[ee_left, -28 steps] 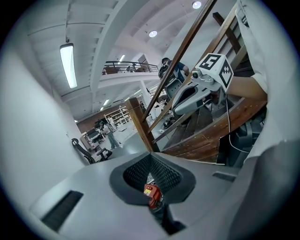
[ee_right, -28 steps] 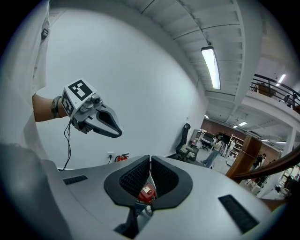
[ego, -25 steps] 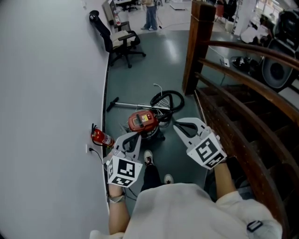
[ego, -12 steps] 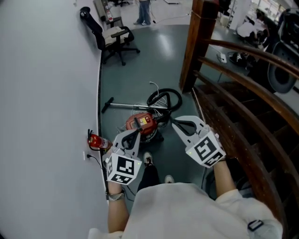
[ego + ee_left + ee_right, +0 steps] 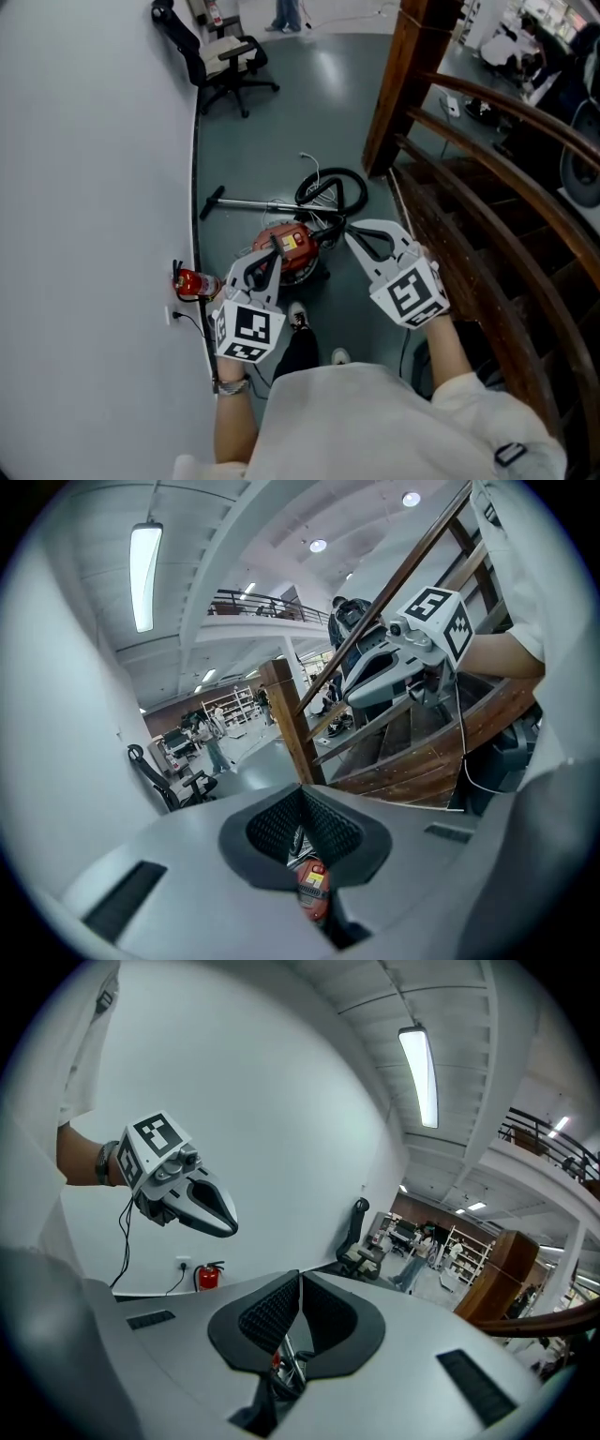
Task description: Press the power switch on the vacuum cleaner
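Note:
The red vacuum cleaner (image 5: pixel 291 247) lies on the grey floor, with its black hose (image 5: pixel 333 191) coiled behind it and its metal wand (image 5: pixel 246 203) stretched to the left. My left gripper (image 5: pixel 270 257) hangs shut above the vacuum's near left side. In the left gripper view the red body (image 5: pixel 314 892) shows through the gap behind the closed tips (image 5: pixel 301 789). To the vacuum's right, my right gripper (image 5: pixel 350 237) is shut and holds nothing. In the right gripper view its tips (image 5: pixel 300 1274) meet, and only a sliver of the vacuum (image 5: pixel 277 1361) shows below them. No switch is discernible.
A white wall (image 5: pixel 94 187) runs along the left, with a red fire extinguisher (image 5: pixel 192 281) at its foot. A wooden stair railing (image 5: pixel 469 187) and its post (image 5: pixel 408 75) close off the right. A black office chair (image 5: pixel 220 56) stands farther back. My shoes (image 5: pixel 297 317) are just short of the vacuum.
Both grippers have moved forward and a little down toward the vacuum. The left one's tips now overlap its near edge in the head view. Both stay shut.

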A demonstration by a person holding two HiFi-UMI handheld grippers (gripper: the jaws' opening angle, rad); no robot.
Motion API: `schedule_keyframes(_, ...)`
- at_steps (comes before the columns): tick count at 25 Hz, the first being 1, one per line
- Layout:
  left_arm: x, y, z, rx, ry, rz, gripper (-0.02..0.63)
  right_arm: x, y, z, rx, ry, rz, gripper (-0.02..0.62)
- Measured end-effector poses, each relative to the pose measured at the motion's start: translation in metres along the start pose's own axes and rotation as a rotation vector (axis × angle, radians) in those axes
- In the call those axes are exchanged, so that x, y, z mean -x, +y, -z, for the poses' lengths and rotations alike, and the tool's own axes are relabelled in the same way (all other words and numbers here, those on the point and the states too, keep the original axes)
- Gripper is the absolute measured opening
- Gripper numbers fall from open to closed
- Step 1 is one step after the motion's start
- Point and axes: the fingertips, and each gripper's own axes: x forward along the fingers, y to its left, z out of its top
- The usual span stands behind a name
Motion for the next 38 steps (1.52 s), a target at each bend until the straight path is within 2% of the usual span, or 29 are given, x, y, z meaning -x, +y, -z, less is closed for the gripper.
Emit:
schedule_keyframes(5,-0.021,0.023,0.015,0.027,0.005,-0.002,-0.003,-0.030,-0.010,0.008,-0.022,-0.009,0.004,0.031)
schedule_keyframes(16,-0.067,0.066,0.049,0.081,0.010,-0.005,-0.003,-0.105,-0.011,0.030,-0.055,-0.011,-0.057,0.031)
schedule_keyframes(30,-0.133,0.071,0.124,0.149,0.084,0.064,-0.003,-0.185,0.011,0.084,-0.165,0.015,-0.183,0.031)
schedule_keyframes(38,-0.154,0.081,0.165,0.191,0.143,0.066,-0.003,-0.218,0.019,0.125,-0.208,0.065,-0.228,0.032)
